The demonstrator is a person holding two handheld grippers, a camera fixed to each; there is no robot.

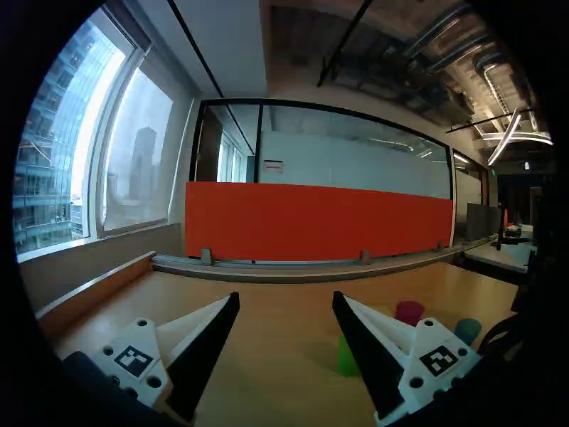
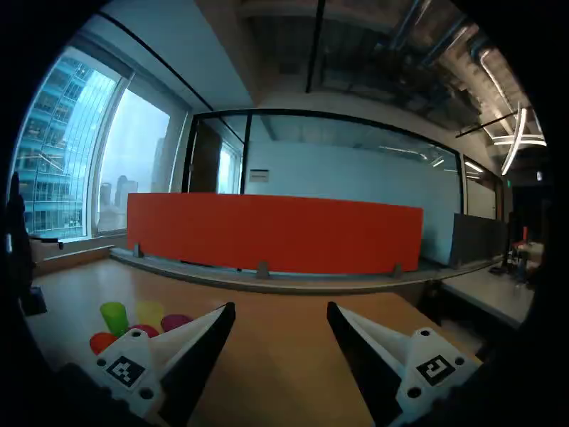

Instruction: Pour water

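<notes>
Both grippers open and empty — cups on the desk, none gripped.
Left gripper (image 1: 284, 295): jaws spread, nothing between them. The green cup (image 1: 346, 356) stands at lower right of the frame, partly behind the right finger, with the magenta cup (image 1: 410, 312) and teal cup (image 1: 468, 329) beyond. Right gripper (image 2: 279, 306): jaws spread, empty. The cups (image 2: 149, 313) cluster at lower left on the desk (image 2: 284, 356). Judged light, thin, smooth plastic — liable to flex or slip; grip mid-wall, gently. Which cup holds water cannot be told.
</notes>
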